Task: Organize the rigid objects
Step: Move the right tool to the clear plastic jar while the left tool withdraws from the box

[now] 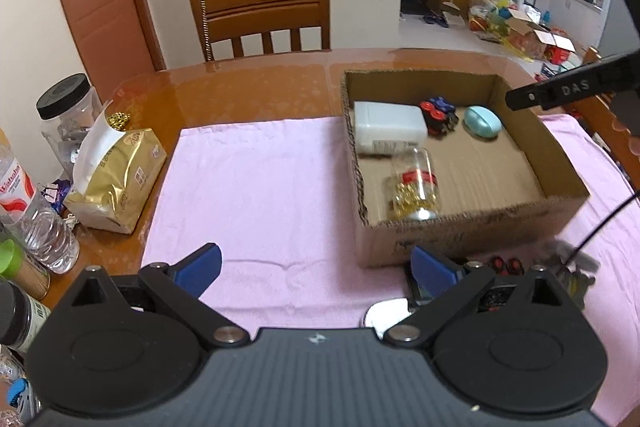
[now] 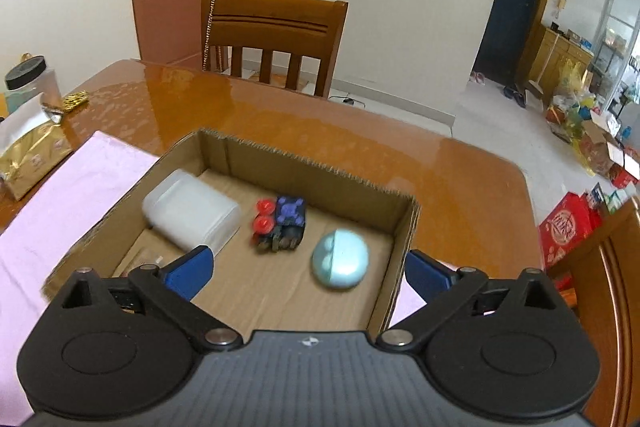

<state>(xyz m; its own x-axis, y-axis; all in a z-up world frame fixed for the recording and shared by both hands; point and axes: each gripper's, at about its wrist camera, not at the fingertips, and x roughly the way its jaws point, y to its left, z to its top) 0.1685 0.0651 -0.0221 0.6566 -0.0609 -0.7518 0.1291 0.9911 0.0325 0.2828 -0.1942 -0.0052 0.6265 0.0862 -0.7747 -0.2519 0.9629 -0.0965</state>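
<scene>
An open cardboard box (image 1: 560,163) sits on a pink cloth (image 1: 256,195). In it lie a white plastic container (image 1: 390,126), a dark toy with red and blue parts (image 1: 438,113), a teal oval case (image 1: 482,121) and a clear jar of gold clips (image 1: 414,185). My left gripper (image 1: 316,267) is open and empty over the cloth, left of the box. My right gripper (image 2: 308,269) is open and empty above the box, over the container (image 2: 192,213), toy (image 2: 280,223) and case (image 2: 340,261). Small dark and red objects (image 1: 508,265) lie in front of the box.
A gold packet (image 1: 116,179), a black-lidded jar (image 1: 68,115) and bottles (image 1: 36,211) crowd the table's left edge. A wooden chair (image 1: 264,17) stands behind the table (image 1: 248,91). The right gripper's body (image 1: 572,89) hangs over the box's right side.
</scene>
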